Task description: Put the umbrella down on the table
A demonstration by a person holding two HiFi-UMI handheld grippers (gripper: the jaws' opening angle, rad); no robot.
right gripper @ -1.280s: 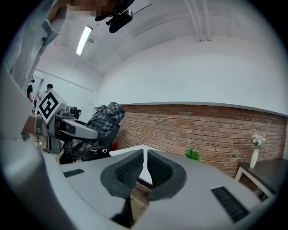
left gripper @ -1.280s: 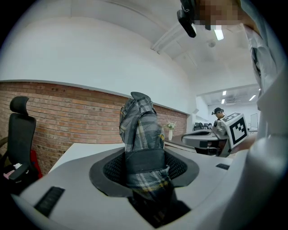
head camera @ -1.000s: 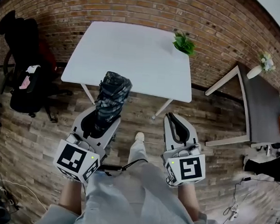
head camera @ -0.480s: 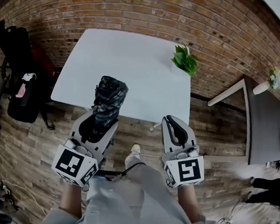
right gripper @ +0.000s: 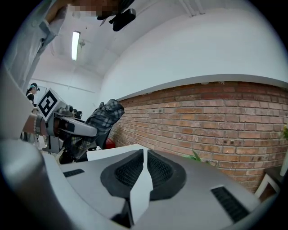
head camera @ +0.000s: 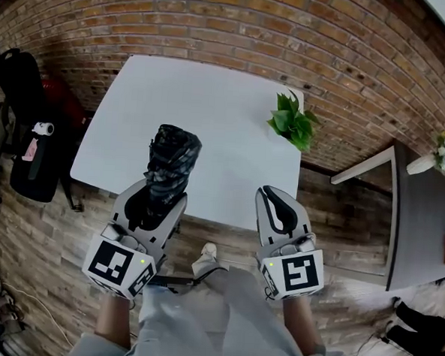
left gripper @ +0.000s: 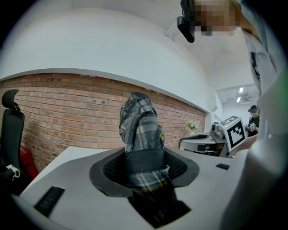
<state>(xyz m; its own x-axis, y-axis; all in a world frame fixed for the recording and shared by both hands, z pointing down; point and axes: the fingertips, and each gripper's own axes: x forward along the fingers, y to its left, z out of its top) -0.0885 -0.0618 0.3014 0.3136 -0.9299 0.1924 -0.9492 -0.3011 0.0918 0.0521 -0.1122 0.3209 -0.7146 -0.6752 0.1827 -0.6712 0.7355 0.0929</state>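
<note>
A folded dark plaid umbrella [head camera: 171, 159] stands up out of my left gripper [head camera: 161, 196], which is shut around its lower end. In the left gripper view the umbrella [left gripper: 141, 130] fills the space between the jaws and rises against the brick wall. Its top hangs over the near edge of the white table [head camera: 211, 113]. My right gripper [head camera: 273, 193] is at the table's near right edge with its jaws together and nothing between them [right gripper: 145, 155]. From the right gripper view the umbrella [right gripper: 101, 117] shows to the left.
A potted green plant [head camera: 292, 121] stands at the table's far right corner. A black chair with a bag [head camera: 25, 146] is left of the table, and a dark side table [head camera: 423, 216] is at the right. A brick wall [head camera: 239, 31] runs behind.
Both grippers have moved forward toward the white table. The umbrella's top, short of the table's edge before, now hangs over it. The left grip has not changed.
</note>
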